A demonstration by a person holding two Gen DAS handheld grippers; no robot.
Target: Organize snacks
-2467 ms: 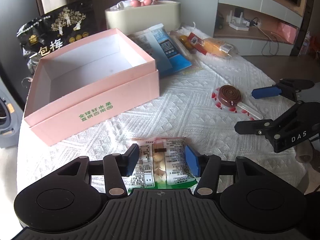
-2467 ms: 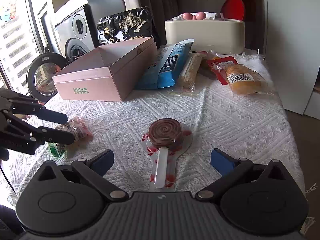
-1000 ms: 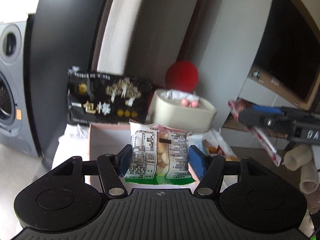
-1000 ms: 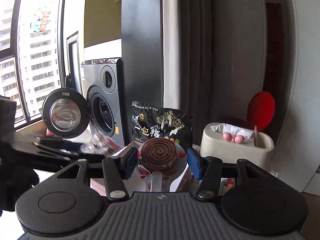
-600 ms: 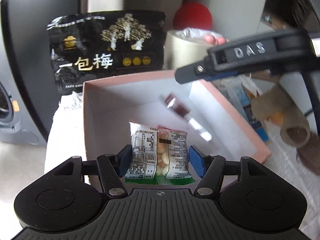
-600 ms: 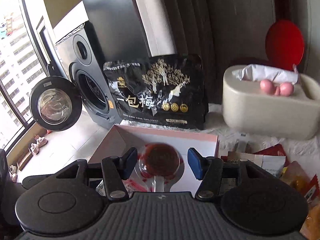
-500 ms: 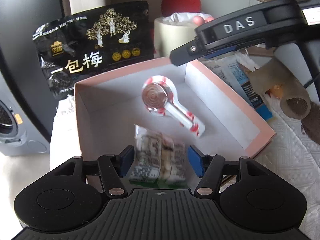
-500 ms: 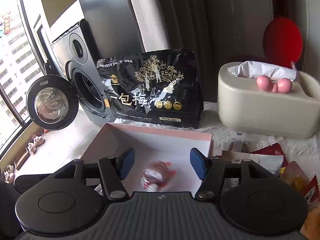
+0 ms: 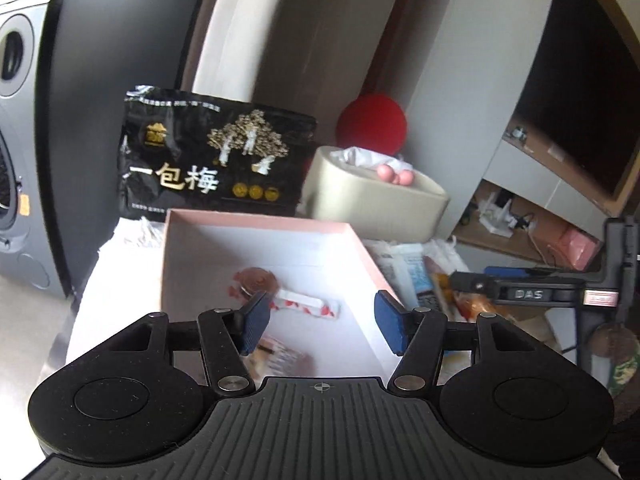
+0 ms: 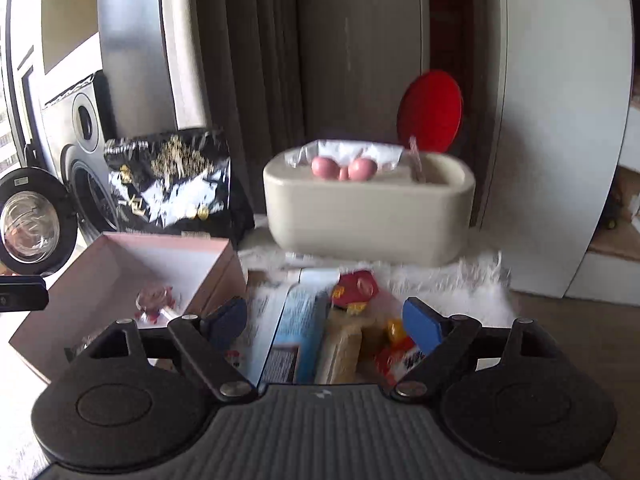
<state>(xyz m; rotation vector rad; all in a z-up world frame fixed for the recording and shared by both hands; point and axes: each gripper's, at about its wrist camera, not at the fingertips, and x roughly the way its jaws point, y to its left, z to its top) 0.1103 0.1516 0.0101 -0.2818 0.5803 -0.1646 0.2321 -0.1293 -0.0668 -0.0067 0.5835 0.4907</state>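
Left wrist: open left tool (image 9: pixel 320 320) over pink box (image 9: pixel 360 248) rim.

A white cloth (image 10: pixel 460 280) covers the table; left, a pink box (image 9: pixel 256 220); right, loose snacks (image 10: pixel 352 292); far, a beige bin (image 10: pixel 368 216).

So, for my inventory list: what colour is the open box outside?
Pink, white inside; the left wrist view shows it best.
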